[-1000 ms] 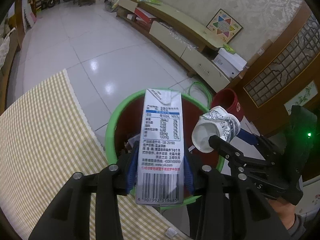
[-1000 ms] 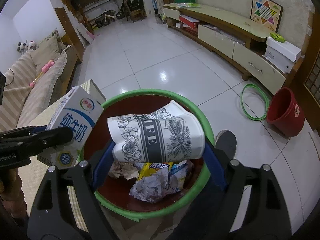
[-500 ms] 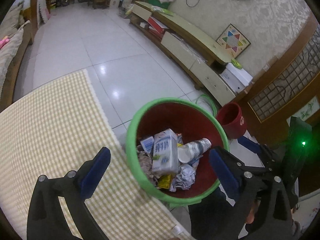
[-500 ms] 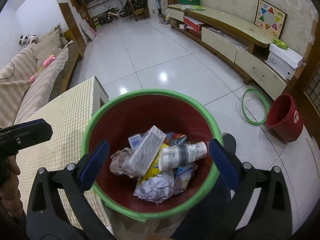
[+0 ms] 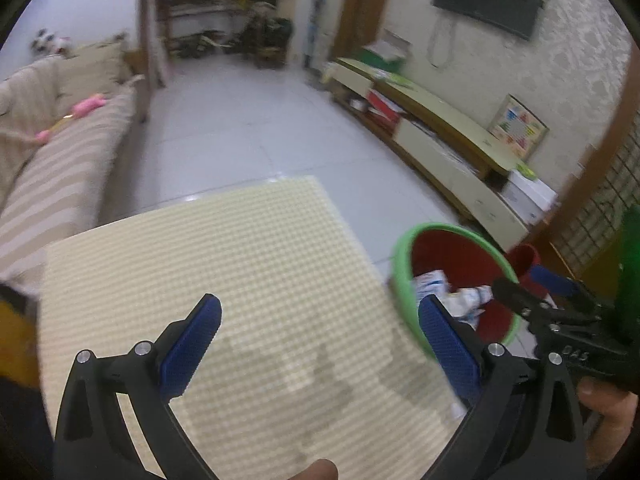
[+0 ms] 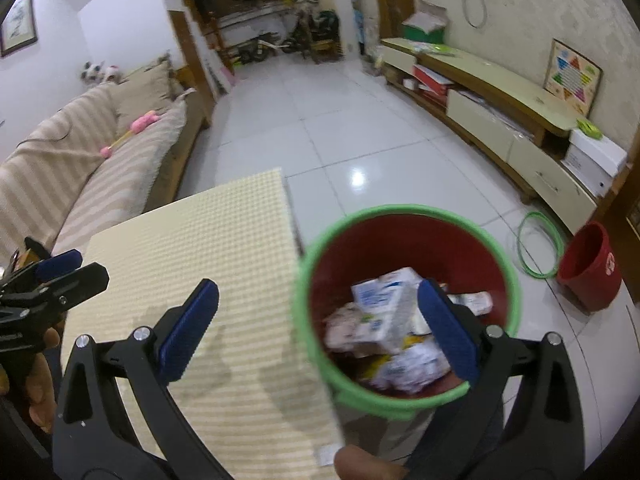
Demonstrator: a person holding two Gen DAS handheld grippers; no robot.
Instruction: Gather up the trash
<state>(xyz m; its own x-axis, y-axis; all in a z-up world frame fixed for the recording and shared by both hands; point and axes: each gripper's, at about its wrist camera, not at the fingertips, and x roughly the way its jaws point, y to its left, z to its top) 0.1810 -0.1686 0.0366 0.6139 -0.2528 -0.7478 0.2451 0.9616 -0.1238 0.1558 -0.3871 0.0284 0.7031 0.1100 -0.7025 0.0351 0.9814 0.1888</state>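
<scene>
left gripper (image 5: 320, 344) is spread wide with nothing between its blue pads, sitting low in the frame of its own camera over the checked yellow tablecloth (image 5: 240, 264). the picture there is smeared, so fine detail is lost. at the right edge of that view the right gripper (image 5: 532, 292) pokes in, a hand (image 5: 608, 400) wrapped round its black body.

over on the right wrist view, right gripper (image 6: 316, 328) is just as wide apart and empty, one pad over the cloth, the other in front of the trash bin (image 6: 400, 216). that bin, red inside with a green rim, fills the lower middle of the frame, right beside the table's edge. the trash is in it: a milk carton (image 6: 384, 308) lying tilted on top, a paper cup (image 6: 472, 302) on its side to the right of it, crumpled paper (image 6: 412, 368) below. far left of the frame, the other gripper's jaws show with fingers (image 6: 40, 392) behind them.

further out, a striped sofa (image 6: 80, 168) with a pink toy (image 6: 142, 122) runs along the upper left, a low cabinet (image 6: 520, 120) along the upper right wall, a chinese checkers board (image 6: 572, 76) leaning above it. a red bucket (image 6: 588, 268) stands at the right edge, a green hoop (image 6: 536, 248) flat on the white tiles beside it.
</scene>
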